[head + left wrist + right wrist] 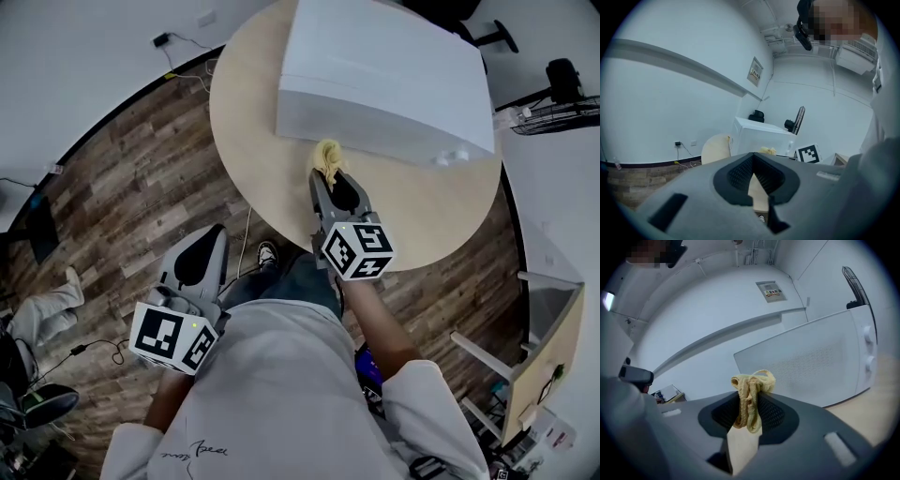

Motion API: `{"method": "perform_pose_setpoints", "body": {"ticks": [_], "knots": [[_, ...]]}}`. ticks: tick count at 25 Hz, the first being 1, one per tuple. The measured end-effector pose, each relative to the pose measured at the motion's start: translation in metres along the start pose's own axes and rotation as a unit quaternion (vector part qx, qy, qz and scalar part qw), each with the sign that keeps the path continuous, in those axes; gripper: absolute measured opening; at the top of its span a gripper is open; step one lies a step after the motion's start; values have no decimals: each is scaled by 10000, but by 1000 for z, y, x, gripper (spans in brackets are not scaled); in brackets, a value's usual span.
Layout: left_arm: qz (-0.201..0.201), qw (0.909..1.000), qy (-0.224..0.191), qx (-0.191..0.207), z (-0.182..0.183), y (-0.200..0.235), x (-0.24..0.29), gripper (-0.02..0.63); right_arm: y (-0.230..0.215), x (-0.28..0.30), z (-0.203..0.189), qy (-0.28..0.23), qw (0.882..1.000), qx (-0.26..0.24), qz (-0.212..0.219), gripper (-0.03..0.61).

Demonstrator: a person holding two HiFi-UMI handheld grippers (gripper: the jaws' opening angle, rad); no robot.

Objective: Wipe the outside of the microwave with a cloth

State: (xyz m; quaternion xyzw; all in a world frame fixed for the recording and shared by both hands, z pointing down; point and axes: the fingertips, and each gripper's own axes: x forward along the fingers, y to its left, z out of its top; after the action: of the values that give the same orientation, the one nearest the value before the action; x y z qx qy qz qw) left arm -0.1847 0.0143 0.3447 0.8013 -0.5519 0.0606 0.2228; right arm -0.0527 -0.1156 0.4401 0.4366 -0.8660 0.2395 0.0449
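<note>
A white microwave (384, 75) stands at the back of a round, light wooden table (246, 112). My right gripper (330, 171) is shut on a bunched yellow cloth (328, 156), whose end sits at the foot of the microwave's near wall. In the right gripper view the cloth (751, 391) sticks up between the jaws, just short of the microwave's perforated panel (820, 359). My left gripper (212, 232) hangs back over the floor, shut and holding nothing. In the left gripper view the microwave (759, 136) and the cloth (768, 150) lie far ahead.
Wood-plank floor (141, 178) surrounds the table, with cables (94, 352) at the left. A light wooden shelf unit (544, 356) stands at the right. My shoe (266, 253) is under the table's near edge. Another person's leg (42, 305) shows at far left.
</note>
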Motion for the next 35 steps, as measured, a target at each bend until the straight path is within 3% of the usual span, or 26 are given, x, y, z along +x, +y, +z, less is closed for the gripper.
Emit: {"method": "perform_pose_setpoints", "body": {"ticks": [22,35], "knots": [[-446,9986,19,281,3,-21,27,-8,-11,-112,30,125,9987,-446,-229,123],[-533,9979,16,355,2,-29,36,-8,-3,-148,41,79,9963,-762,-389,121]]}}
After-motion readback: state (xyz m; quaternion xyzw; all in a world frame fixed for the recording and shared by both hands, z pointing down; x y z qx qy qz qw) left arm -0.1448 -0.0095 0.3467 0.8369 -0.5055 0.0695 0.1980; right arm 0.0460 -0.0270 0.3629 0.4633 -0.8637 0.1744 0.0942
